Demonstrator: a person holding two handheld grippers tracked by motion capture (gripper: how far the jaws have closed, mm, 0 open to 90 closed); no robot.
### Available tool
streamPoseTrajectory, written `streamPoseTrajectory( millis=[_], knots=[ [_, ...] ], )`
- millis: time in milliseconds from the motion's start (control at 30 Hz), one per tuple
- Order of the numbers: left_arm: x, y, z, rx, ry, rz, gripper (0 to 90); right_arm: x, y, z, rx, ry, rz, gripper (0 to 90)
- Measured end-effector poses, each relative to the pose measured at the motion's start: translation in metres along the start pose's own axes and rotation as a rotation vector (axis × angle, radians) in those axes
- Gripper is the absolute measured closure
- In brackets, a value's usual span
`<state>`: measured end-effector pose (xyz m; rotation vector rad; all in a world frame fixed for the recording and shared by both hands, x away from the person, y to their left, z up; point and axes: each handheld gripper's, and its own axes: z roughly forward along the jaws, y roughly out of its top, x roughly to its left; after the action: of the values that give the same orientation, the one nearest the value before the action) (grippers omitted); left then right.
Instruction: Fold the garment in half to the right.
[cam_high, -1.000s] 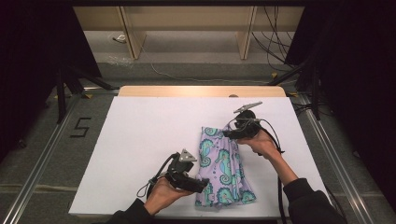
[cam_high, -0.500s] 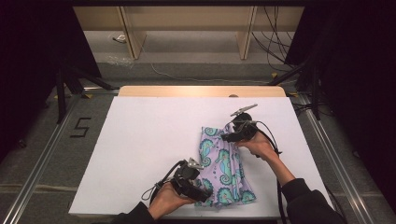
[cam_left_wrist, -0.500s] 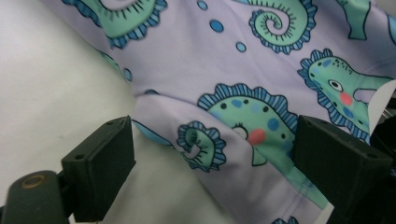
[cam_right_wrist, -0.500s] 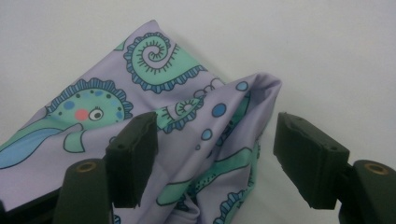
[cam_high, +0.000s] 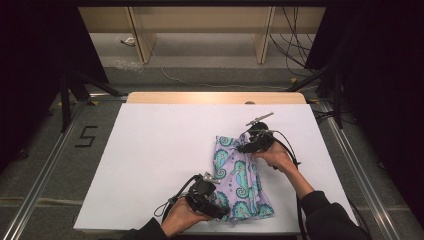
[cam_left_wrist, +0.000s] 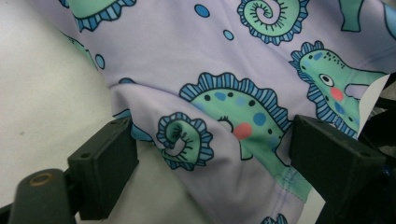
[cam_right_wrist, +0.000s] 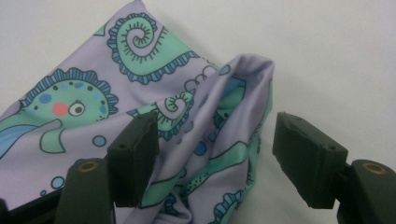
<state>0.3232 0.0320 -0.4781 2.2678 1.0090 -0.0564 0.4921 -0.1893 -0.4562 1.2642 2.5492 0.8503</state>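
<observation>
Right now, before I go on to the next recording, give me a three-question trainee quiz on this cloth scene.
1. True or false: the left gripper is at the near end of the seahorse cloth.
2. In the right gripper view, how do the jaws of the right gripper stand? A) pressed shut on a fold B) apart, with a raised fold between them C) apart over bare table
3. What does the cloth lie on?

Key
1. True.
2. B: the pads stand apart and do not pinch the fold.
3. The white table top.
</observation>
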Motion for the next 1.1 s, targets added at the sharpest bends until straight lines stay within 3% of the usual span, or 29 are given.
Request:
streamPoseTrajectory(
  millis=[100,300,567,667,933,1100],
  knots=[
    [0.001,0.0,0.0,0.002,-0.004,-0.003,15.5,-0.003,-0.001,0.004,0.011,0.005,0.009,33.0],
    [0.006,0.001,-0.005,-0.013,-0.042,-0.046,16.2,-0.004,-0.003,0.01,0.037,0.01,0.013,35.7],
    [0.005,0.0,-0.005,0.015,-0.026,-0.032,20.1,-0.003,-0.005,0.015,0.047,0.011,-0.015,44.0],
    [0.002,-0.001,-0.004,0.011,-0.007,-0.008,24.2,-0.003,-0.006,0.015,0.042,0.014,-0.02,48.0],
    [-0.002,-0.004,-0.003,-0.003,-0.013,0.033,42.9,-0.001,-0.006,0.015,0.034,0.031,-0.022,61.4],
    [-0.001,-0.005,-0.001,-0.02,-0.052,0.025,62.5,0.0,-0.007,0.015,0.028,0.054,-0.02,69.8]
  ],
)
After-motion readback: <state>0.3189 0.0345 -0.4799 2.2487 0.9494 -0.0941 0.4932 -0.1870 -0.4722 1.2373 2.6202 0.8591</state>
